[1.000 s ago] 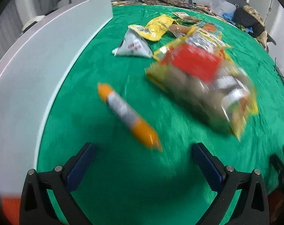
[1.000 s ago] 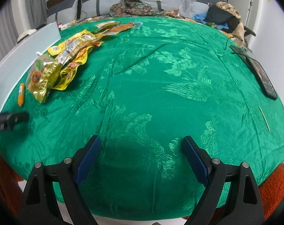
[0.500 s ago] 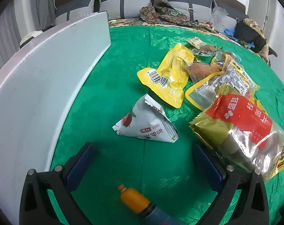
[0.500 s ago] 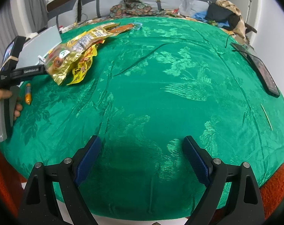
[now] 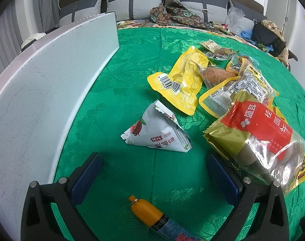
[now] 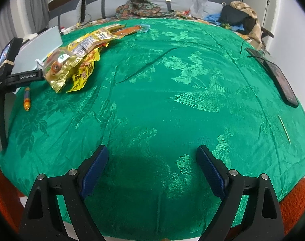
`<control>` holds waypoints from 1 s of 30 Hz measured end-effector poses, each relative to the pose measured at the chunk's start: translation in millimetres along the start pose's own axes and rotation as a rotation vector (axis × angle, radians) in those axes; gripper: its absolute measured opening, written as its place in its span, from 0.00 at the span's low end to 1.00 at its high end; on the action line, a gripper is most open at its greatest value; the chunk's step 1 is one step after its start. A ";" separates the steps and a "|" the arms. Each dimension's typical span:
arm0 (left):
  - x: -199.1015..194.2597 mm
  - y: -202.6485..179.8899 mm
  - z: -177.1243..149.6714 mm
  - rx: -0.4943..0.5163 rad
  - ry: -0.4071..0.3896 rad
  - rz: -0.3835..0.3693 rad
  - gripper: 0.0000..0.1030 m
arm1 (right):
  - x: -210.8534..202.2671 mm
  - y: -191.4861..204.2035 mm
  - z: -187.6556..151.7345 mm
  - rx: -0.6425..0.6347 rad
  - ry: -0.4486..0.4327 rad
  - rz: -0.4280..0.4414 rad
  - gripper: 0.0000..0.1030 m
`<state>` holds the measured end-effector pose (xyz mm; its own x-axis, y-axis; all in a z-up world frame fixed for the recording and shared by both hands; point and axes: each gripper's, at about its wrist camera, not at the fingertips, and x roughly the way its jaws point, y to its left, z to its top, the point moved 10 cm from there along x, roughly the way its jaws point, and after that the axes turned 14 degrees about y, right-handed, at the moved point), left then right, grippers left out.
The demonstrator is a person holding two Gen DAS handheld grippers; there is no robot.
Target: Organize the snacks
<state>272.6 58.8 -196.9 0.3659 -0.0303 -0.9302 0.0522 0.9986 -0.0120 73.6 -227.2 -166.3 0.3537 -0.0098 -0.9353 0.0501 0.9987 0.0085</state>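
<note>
My left gripper (image 5: 154, 160) is open and empty above the green cloth. A white triangular snack pack (image 5: 158, 132) lies just ahead between its fingers. An orange sausage stick (image 5: 152, 217) lies below the gripper near the frame's bottom. A dried longan bag with a red label (image 5: 257, 140) lies to the right, touching the right finger. A yellow pouch (image 5: 178, 82) and more packets (image 5: 232, 88) lie farther back. My right gripper (image 6: 152, 160) is open and empty over bare cloth. The snack pile (image 6: 76, 60) and sausage stick (image 6: 26, 98) show at far left there.
A white board (image 5: 41, 92) stands along the left of the snacks. A dark phone (image 6: 279, 78) and a thin stick (image 6: 284, 127) lie at the table's right side. Sofa cushions and clothes lie behind the table. The left gripper's body (image 6: 11, 76) shows in the right wrist view.
My left gripper has moved forward toward the triangular pack; the sausage stick has dropped to the bottom of its view. The right gripper has barely moved.
</note>
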 end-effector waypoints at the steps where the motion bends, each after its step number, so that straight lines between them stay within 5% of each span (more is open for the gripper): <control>1: -0.4 0.2 0.1 0.000 0.000 0.000 1.00 | -0.3 -0.2 -0.8 -0.002 -0.001 0.000 0.90; 30: 0.4 -0.3 0.5 0.000 0.000 0.000 1.00 | -2.1 -0.7 -3.5 -0.007 -0.004 0.002 0.90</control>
<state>273.2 58.5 -197.0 0.3661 -0.0304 -0.9301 0.0520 0.9986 -0.0122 69.5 -227.7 -165.6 0.3578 -0.0079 -0.9338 0.0428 0.9991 0.0079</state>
